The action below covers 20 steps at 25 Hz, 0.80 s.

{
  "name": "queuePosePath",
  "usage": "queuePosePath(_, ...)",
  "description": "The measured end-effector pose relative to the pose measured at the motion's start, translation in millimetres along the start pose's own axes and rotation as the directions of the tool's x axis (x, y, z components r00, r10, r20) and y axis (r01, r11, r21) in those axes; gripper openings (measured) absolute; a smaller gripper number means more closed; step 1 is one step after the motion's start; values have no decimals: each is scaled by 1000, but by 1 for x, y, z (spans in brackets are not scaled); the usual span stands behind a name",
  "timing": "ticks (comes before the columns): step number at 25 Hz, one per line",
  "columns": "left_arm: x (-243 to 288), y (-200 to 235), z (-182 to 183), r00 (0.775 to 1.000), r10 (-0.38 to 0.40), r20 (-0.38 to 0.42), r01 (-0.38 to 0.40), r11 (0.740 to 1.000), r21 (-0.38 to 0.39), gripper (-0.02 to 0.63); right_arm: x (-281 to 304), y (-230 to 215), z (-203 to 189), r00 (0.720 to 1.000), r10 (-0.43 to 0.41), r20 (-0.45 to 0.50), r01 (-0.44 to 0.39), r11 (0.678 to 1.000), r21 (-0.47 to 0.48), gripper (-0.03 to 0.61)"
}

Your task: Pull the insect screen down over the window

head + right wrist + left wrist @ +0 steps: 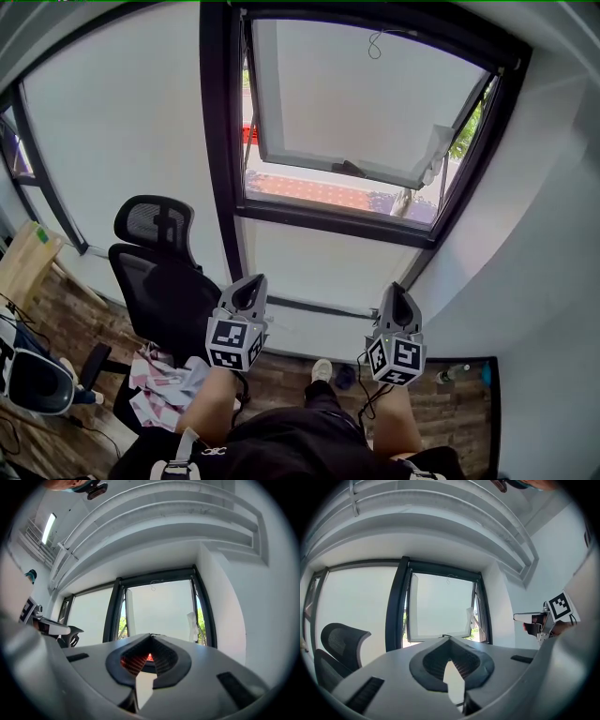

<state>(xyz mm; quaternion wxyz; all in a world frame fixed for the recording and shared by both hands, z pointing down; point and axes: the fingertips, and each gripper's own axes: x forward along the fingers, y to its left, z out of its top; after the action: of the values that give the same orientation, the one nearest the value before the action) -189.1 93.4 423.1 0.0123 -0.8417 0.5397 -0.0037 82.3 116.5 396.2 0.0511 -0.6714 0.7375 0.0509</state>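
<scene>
Both left gripper (251, 283) and right gripper (397, 291), jaws pressed together and empty, face the window (361, 112) — its screen, likely light and limp, pulls by the top cord (375, 44).

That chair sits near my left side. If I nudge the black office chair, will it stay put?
Probably not: the black office chair appears to stand on a star base with casters on the wood floor, so it would likely roll. Its mesh back looks light, so tipping seems unlikely.
</scene>
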Motion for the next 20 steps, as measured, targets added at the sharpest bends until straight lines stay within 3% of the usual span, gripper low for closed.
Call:
queuePosePath(12, 74, 30, -12, 1000, 1, -24, -2, 1000, -24, 12, 82, -15, -19, 1000, 6, 4, -7, 1000, 25, 6)
queuePosePath(20, 157, 41, -19, 998, 23, -58, -23, 1000, 2, 12, 161, -48, -37, 1000, 14, -14, -14, 999, 49, 6)
